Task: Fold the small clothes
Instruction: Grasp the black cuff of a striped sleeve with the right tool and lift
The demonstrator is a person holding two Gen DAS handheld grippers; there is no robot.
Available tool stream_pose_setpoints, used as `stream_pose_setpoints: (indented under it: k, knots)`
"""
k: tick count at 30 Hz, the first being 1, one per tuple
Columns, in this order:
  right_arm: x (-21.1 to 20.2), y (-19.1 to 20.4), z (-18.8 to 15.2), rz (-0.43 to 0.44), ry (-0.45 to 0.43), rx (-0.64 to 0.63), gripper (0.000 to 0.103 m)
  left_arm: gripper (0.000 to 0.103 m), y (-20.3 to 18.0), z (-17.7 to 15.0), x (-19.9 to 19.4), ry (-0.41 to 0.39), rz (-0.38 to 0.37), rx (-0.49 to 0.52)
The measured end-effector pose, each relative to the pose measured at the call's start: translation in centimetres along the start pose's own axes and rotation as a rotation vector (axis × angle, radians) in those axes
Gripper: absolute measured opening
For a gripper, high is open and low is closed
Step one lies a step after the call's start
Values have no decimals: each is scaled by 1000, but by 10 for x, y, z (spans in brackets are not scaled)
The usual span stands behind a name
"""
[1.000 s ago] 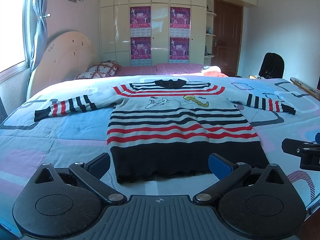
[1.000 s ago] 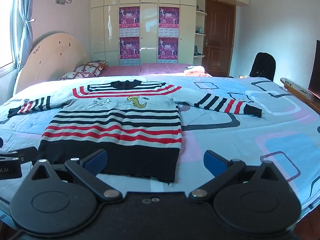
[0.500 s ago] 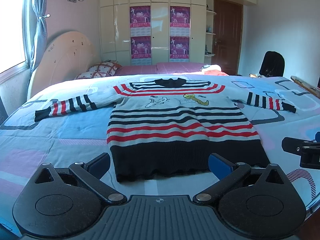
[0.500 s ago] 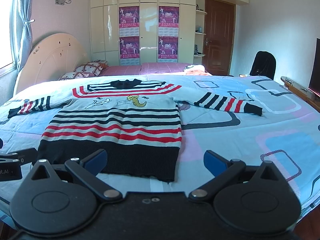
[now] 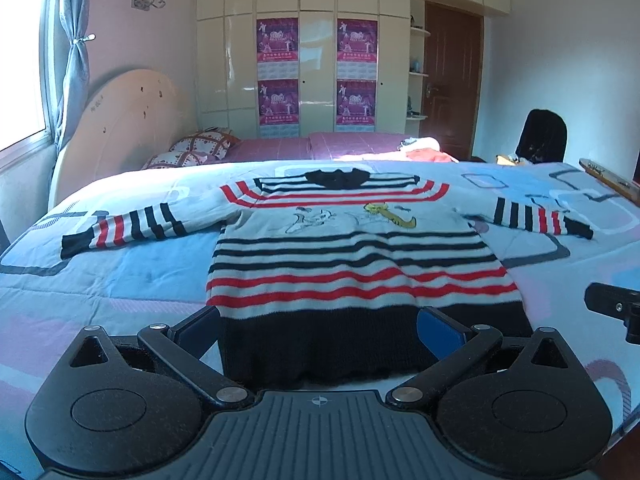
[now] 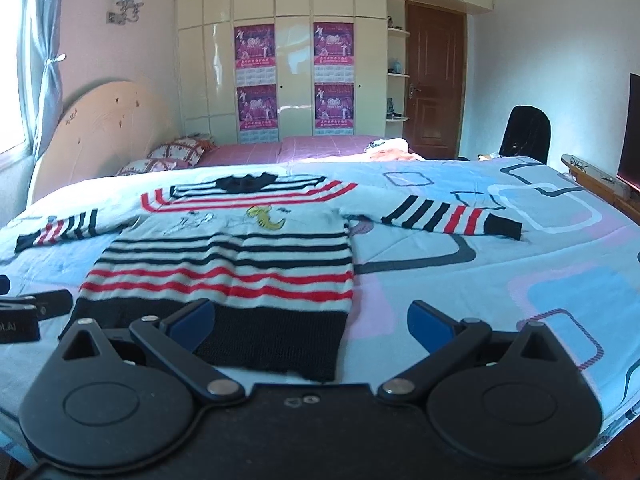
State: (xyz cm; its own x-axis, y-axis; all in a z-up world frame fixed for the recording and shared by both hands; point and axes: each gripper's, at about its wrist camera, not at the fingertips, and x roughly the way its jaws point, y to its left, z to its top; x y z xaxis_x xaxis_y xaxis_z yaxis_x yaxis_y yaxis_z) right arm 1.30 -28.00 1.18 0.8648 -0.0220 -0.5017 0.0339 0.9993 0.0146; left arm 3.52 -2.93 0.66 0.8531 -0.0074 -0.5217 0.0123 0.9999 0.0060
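Sweater (image 5: 352, 256) lies flat on the bed (image 5: 120, 280), face up, sleeves flung out to both sides, collar at the far end and the black hem nearest the grippers. Its long axis runs straight away from both cameras.

Left gripper (image 5: 318, 326) is spread wide and empty, its blue pads framing the hem, which lies between and just ahead of them. It lines up with the body of the sweater, slightly toward the left corner of the hem.

Right gripper (image 6: 310, 322) is also wide open, holding nothing. It sits over the right corner of the hem (image 6: 320, 344); the left pad is over the black band, the right pad over bare quilt. In the left view its tip (image 5: 612, 306) pokes in at the right edge, level with the hem.

So each gripper is nearer its own side. The right sleeve (image 6: 452, 216) stretches away to the right, the left sleeve (image 5: 124, 228) to the left, both well beyond the pads. No fold made yet; my read is that the hem corners are the easiest first grab, while the sleeves need a reach forward and outward.
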Motion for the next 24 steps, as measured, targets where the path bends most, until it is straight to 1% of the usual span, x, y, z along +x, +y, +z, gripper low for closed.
stream_pose_setpoints:
  k: [1,2,3,4,5,6,7,8,9,11,12,13,14,15,17,19,21,24]
  knots:
    - [3,-8,5,-1,-11,16,103,103,2,6,6,-7,-6,-17]
    - [7,-16,10,-3,-23,33,103,103,3,12,13,-8,4,-32]
    - [11,-24,14,-11,-33,50,103,103,3,20,24,-9,31,-48]
    - [18,-35,20,-25,-46,77,103,103,3,25,32,-12,30,-54]
    - [25,-45,24,-36,-57,103,103,103,3,32,43,-15,7,-54]
    - [33,-56,29,-51,-62,130,103,103,2,38,55,-19,-1,-55]
    - [44,-71,34,-71,-64,165,102,103,1,43,65,-27,2,-58]
    - [54,-85,38,-81,-71,203,96,103,-2,48,79,-40,3,-54]
    - [67,-100,41,-92,-79,243,93,103,-4,53,91,-36,9,-45]
    - [94,-129,48,-118,-70,316,83,103,-11,63,120,-15,17,-35]
    - [109,-145,52,-124,-62,358,80,103,-14,68,134,1,8,-42]
    - [124,-160,55,-126,-54,400,73,103,-15,73,148,12,-7,-55]
    - [139,-175,58,-128,-44,440,69,103,-17,78,158,18,-17,-63]
    - [153,-189,61,-133,-39,474,67,103,-21,81,171,24,-25,-65]
    - [184,-221,63,-141,-38,562,61,103,-27,86,192,38,-56,-73]
    - [212,-252,58,-141,-32,683,60,103,-34,88,212,57,-88,-83]
    - [239,-279,50,-147,-21,796,60,103,-43,89,233,94,-105,-75]
    - [272,-304,40,-162,-9,869,60,103,-55,90,257,128,-107,-53]
